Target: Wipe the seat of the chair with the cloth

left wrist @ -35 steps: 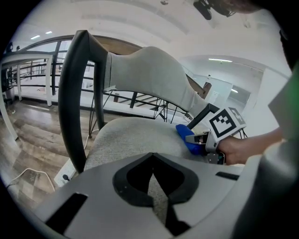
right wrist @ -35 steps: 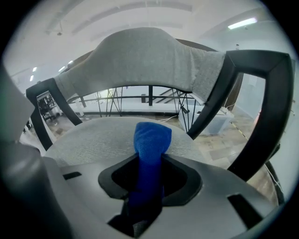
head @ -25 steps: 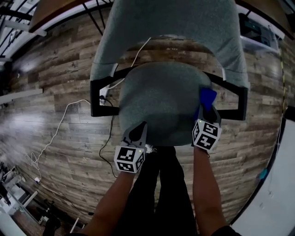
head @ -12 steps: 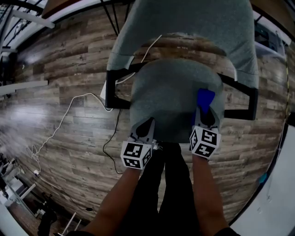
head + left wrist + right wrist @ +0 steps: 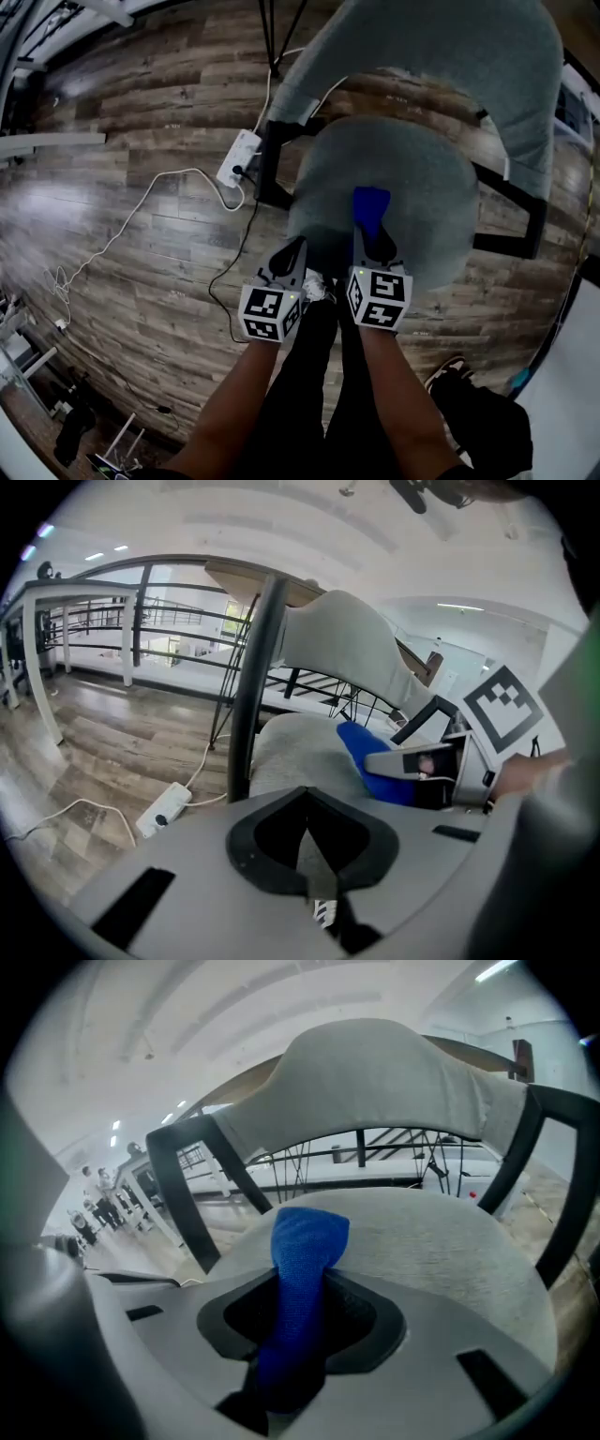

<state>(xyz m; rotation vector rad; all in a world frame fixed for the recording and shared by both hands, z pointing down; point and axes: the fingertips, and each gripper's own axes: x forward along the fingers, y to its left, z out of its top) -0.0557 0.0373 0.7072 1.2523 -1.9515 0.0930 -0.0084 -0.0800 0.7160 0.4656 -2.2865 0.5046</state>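
Wood floor (image 5: 122, 103) lies all round the chair, with a white power strip (image 5: 237, 157) and a cord (image 5: 141, 217) beside it. The blue cloth (image 5: 370, 206) rests on the grey seat (image 5: 422, 178), near the front and a bit left of the middle. The right gripper (image 5: 372, 242) pinches the cloth tight between its jaws, and a blue tuft sticks out past the tips onto the seat. The left gripper (image 5: 289, 267) is just beside it at the seat's front edge, with its jaws pressed together and nothing in them. To wipe well, I think the right gripper needs a firm pinch and a flat push on the tuft. Long side-to-side strokes that overlap would work best, moving toward the back rest (image 5: 450, 47). A lot of seat lies to the right of the cloth and behind it, so those parts need strokes too. The left gripper is best held off to the side, clear of the black frame (image 5: 272, 169).
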